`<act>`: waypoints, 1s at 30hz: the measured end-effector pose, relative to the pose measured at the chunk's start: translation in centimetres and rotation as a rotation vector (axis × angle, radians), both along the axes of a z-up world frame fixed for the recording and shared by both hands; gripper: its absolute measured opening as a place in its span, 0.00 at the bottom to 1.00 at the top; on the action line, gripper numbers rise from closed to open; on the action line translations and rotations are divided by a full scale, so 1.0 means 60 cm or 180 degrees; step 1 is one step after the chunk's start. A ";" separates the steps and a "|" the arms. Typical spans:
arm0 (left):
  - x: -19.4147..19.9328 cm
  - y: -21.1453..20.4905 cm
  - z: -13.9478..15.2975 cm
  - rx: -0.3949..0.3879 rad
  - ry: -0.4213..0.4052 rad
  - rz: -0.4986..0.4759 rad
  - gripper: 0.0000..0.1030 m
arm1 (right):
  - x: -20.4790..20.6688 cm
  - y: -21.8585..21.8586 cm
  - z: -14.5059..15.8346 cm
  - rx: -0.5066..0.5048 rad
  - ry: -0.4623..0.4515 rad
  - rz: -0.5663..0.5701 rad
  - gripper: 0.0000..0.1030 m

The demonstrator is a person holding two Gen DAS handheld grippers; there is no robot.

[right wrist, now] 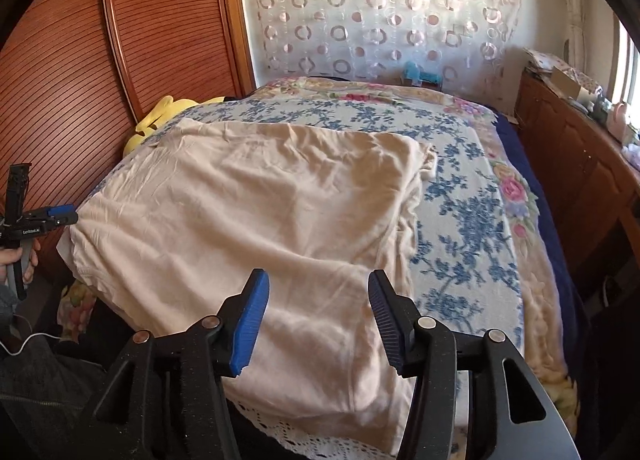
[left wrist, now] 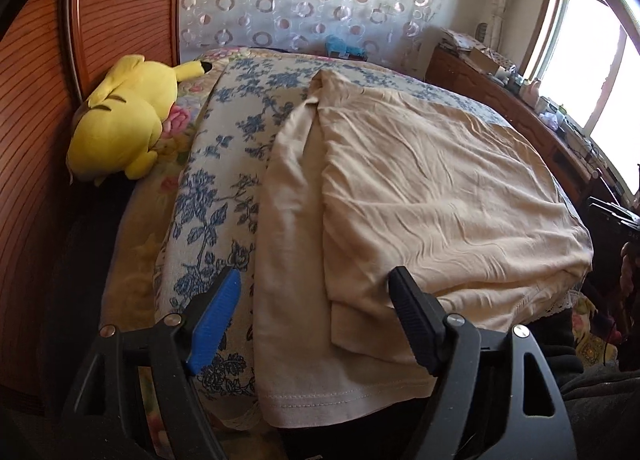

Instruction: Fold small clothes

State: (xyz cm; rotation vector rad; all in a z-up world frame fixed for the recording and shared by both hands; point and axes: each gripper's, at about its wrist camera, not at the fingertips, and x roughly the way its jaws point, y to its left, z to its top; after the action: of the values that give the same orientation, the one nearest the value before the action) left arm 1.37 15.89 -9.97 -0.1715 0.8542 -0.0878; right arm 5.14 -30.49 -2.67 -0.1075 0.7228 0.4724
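garment: a cream garment (left wrist: 420, 180), already folded over on itself, lies on the blue floral cover (left wrist: 224, 164) of the bed, its near hem hanging past the near edge of the bed.
landmark: every place below is given from the garment.
left gripper: the left gripper (left wrist: 316, 324) hovers over the near hem at the garment's left corner; jaws apart, cloth below them but nothing pinched.
right gripper: the right gripper (right wrist: 318, 320) hovers over the near hem at the right side; jaws apart, the pads clear of the cloth.
risk, slide: the overhanging hem could drag the folded layers off the bed, since no jaw holds the cloth and much of the hem hangs free.
risk, wrong layer: a pinch here may catch only the top layer, or the lace edge (right wrist: 316, 440) of the cover under the hem, and a lift would then pull the fold open or tug the cover.
risk, skew: the right side of the garment is bunched, so an uneven lift by the two hands would likely set creases into the next fold.
bystander: a yellow plush toy (left wrist: 120, 120) lies left of the garment, well apart; little chance of a snag.
writing: small white lettering on the left gripper's body in the right wrist view, too small to read; faint letters on a dark device at the right edge of the left wrist view, also unreadable.
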 end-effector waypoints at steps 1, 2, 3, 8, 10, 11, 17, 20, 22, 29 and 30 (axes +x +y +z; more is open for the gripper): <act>-0.001 0.000 -0.003 -0.0006 0.0011 0.0011 0.75 | 0.002 0.007 -0.004 -0.0002 -0.0006 0.0017 0.53; -0.001 -0.001 -0.006 0.0007 0.0023 0.0017 0.75 | 0.004 0.014 -0.009 0.0003 -0.0007 0.0035 0.54; 0.001 -0.003 -0.009 0.0028 0.0038 0.0016 0.75 | 0.008 0.023 -0.014 0.0017 -0.0002 0.0055 0.54; 0.000 -0.012 -0.018 0.0086 0.0046 0.0031 0.75 | 0.027 0.071 -0.040 0.0003 0.0011 0.0160 0.54; 0.000 -0.013 -0.017 0.0096 0.0041 0.0040 0.75 | 0.033 0.093 -0.052 -0.0030 0.0020 0.0205 0.54; 0.000 -0.014 -0.018 0.0100 0.0038 0.0044 0.75 | 0.036 0.103 -0.056 -0.0040 0.0022 0.0218 0.54; -0.002 -0.014 -0.018 0.0121 0.0021 0.0050 0.75 | 0.050 0.146 -0.082 -0.0195 -0.0009 0.0246 0.54; -0.003 -0.013 -0.018 0.0130 0.0009 0.0053 0.75 | 0.056 0.162 -0.100 -0.0282 0.0012 0.0233 0.54; -0.003 -0.013 -0.018 0.0130 0.0009 0.0056 0.75 | 0.058 0.167 -0.108 -0.0324 0.0001 0.0219 0.54; -0.007 -0.022 -0.016 0.0118 0.0016 -0.0007 0.71 | 0.059 0.175 -0.120 -0.0351 -0.0063 0.0213 0.65; -0.009 -0.025 -0.015 0.0119 0.0012 -0.0028 0.66 | 0.061 0.173 -0.120 -0.0336 -0.0056 0.0199 0.66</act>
State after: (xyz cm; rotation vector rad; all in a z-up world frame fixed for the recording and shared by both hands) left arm 0.82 14.40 -10.84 -0.1328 0.8600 -0.0798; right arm 8.78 -20.09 -9.88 -0.2337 0.7289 0.4924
